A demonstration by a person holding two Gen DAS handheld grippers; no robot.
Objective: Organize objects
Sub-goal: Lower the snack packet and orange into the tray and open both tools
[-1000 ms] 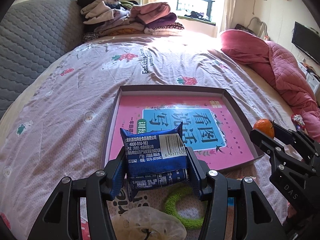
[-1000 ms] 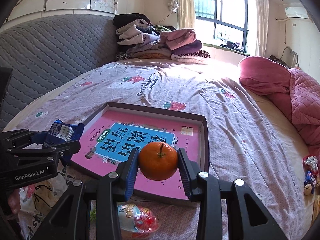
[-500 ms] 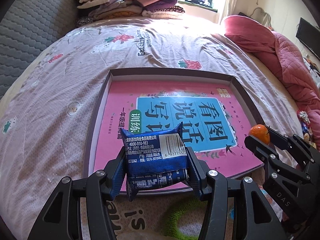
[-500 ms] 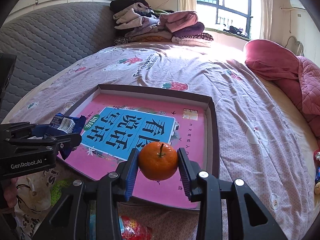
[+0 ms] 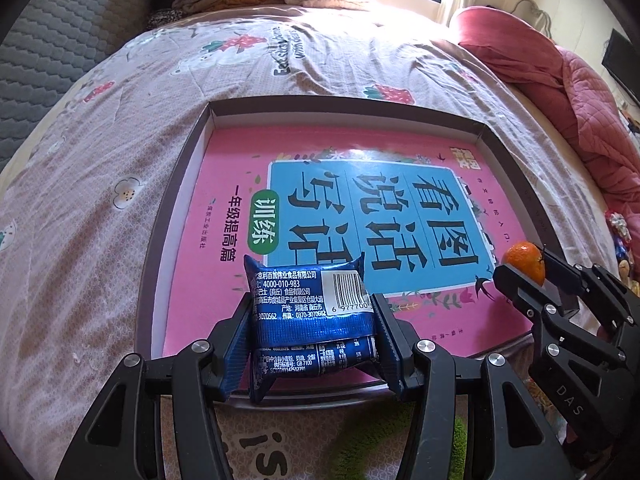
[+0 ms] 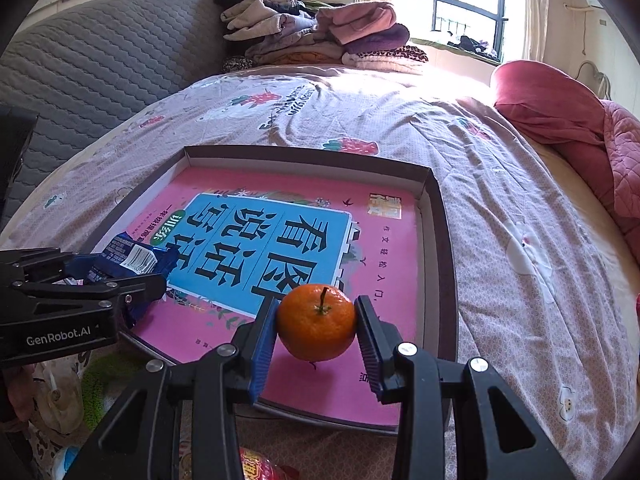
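jaws clamped — left gripper (image 5: pixel 310 330) on crinkled blue snack packet (image 5: pixel 310 308), right gripper (image 6: pixel 316 330) on glossy orange (image 6: pixel 316 322).

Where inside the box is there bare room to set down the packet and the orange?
The pink book covering the box floor is bare up to the far wall. The near edge is crowded: left hand-held gripper holds the blue packet, right hand-held gripper the orange.

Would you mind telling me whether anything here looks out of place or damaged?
Nothing stands out. The left gripper holds a blue packet and the right gripper an intact orange, both over the tray.
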